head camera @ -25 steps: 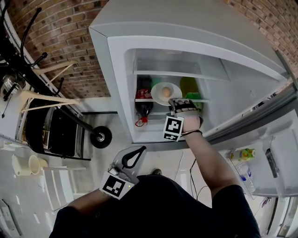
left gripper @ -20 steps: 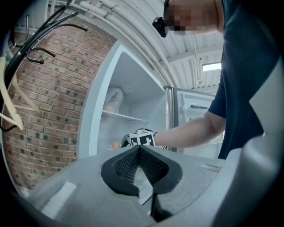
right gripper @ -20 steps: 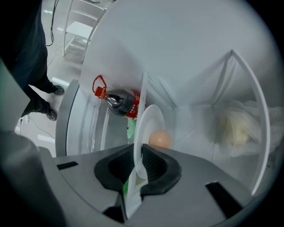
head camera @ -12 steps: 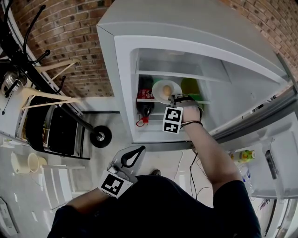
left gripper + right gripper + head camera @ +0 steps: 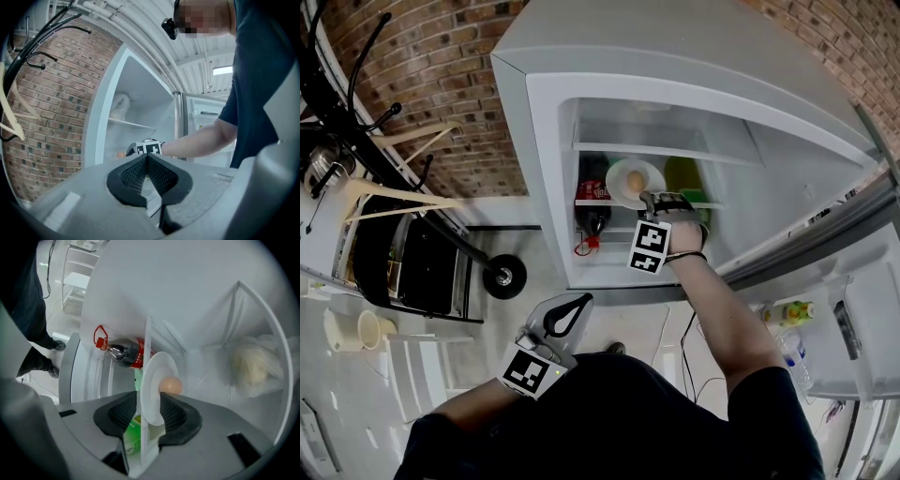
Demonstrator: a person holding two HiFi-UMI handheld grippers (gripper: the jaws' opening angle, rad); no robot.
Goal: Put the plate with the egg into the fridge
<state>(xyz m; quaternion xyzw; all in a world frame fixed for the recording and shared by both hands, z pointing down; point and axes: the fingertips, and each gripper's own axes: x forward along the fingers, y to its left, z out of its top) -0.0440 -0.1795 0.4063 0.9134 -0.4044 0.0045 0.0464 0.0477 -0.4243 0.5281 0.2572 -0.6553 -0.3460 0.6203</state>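
A white plate with a brown egg on it rests on the middle glass shelf of the open fridge. My right gripper reaches into the fridge at the plate's near rim. In the right gripper view the plate and egg sit between the jaws of the right gripper, which are opening, and the pads stand off the rim. My left gripper hangs low in front of the person's body. Its jaws are shut on nothing.
A cola bottle lies below the plate's shelf and a green carton stands near the plate. A white bag sits at the fridge's back. The open door holds bottles at the right. A coat stand with hangers and a black trolley are at the left.
The right gripper went a little deeper into the fridge with the plate, then eased back slightly from it. The left gripper has stayed where it was.
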